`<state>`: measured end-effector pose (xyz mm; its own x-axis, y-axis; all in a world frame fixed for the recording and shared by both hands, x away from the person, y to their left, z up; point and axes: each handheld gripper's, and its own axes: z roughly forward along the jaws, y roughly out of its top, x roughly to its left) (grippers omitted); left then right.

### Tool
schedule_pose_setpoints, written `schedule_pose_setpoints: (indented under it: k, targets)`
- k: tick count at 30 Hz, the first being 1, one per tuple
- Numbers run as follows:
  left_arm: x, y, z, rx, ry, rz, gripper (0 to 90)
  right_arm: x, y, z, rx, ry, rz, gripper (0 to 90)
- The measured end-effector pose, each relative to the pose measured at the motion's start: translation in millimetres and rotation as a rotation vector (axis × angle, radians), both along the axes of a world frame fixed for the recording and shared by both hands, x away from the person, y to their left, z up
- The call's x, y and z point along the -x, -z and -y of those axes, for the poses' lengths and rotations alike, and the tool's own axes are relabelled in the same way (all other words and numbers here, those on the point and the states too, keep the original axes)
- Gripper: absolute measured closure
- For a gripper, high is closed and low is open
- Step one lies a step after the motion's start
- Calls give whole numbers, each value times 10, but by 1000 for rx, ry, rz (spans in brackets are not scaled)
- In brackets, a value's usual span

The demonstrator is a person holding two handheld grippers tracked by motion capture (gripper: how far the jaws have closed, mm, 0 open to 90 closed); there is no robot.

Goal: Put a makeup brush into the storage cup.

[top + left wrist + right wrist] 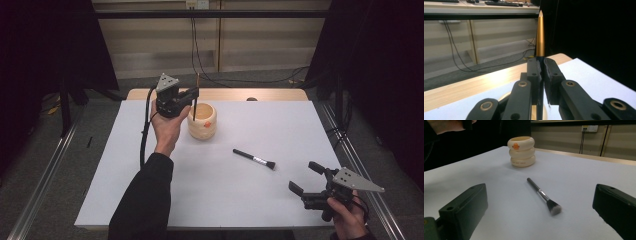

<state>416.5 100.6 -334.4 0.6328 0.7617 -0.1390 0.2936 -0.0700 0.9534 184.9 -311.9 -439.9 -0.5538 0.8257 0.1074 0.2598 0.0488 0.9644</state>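
Observation:
A cream ringed cup [202, 122] [521, 151] with an orange mark stands at the back left of the white table [225, 200]. My left gripper [194, 93] [542, 72] hovers over the cup's left rim, shut on a thin brush with a gold pointed handle [540, 35] that stands upright; its lower end reaches into the cup's mouth. A black makeup brush [254, 159] [541, 193] lies flat right of centre, bristles toward the right. My right gripper [303, 176] [540, 195] rests near the front right corner, open and holding nothing, jaws pointing at that brush.
A wooden strip [225, 94] edges the table's far side. Cables [200, 50] hang down the back wall to the floor. Metal rails [360, 165] run along both sides of the table. Dark curtains stand left and right.

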Motion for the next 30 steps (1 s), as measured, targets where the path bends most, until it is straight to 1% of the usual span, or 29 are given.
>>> schedule_pose_setpoints:
  k: [1, 2, 3, 4, 5, 9, 10, 12, 13, 14, 15, 20, 21, 22, 23, 24, 26, 28, 29, 30]
  targets:
    - [-13, -1, 2, 7, 8, -2, 839, 0, 0, 2, -1, -1, -2, 0]
    - [-28, -1, 7, 23, 16, -7, 839, 1, 0, 2, -1, -2, -3, 0]
    - [-36, -6, 10, 26, 15, -5, 839, 0, 2, 7, 4, 2, -1, 0]
    - [-43, -12, 10, 32, 9, 6, 839, 3, 2, 3, -4, -1, -5, 0]
    - [-51, -17, 7, 46, 5, 6, 839, 4, 4, 3, -6, 1, -8, 0]
    - [-91, -36, 3, 54, 7, 19, 839, 14, 3, 9, -6, -4, -11, 0]
    - [-98, -36, 8, 53, 4, 21, 839, 13, 3, 12, -4, -1, -5, 0]
    - [-113, -31, 14, 53, 8, 19, 839, 14, 3, 11, -5, 1, -6, 0]
    - [-144, -12, 46, 57, 4, 22, 840, 13, 3, 12, -4, -1, -6, 0]
    - [-144, -12, 46, 57, 4, 22, 839, 13, 3, 12, -4, -1, -6, 0]
    - [-181, 14, 68, 38, 0, 18, 839, 13, 3, 11, -4, 0, -5, 0]
    - [-221, 71, 110, 37, 7, 13, 839, 17, 4, 11, -9, -4, -13, 0]
    - [-227, 85, 128, 24, 13, 18, 839, 16, 5, 12, -11, -4, -11, 0]
    - [-229, 87, 129, 23, 13, 22, 839, 15, 5, 17, -8, -5, -9, 0]
    - [-234, 92, 134, 35, 17, 22, 839, 15, 6, 19, -7, -4, -7, 0]
    - [-239, 96, 140, 39, 13, 21, 839, 15, 6, 22, -5, -3, -5, 0]
    - [-253, 113, 144, 40, 16, 21, 839, 16, 5, 19, -5, -5, -6, 0]
    - [-272, 141, 143, 27, 10, 11, 839, 18, 4, 13, -7, -5, -11, 0]
    - [-282, 157, 132, 9, 11, 13, 839, 15, 4, 12, -7, -7, -6, 0]
    - [-290, 175, 135, 7, 9, 13, 839, 17, 5, 14, -1, -5, -10, 0]
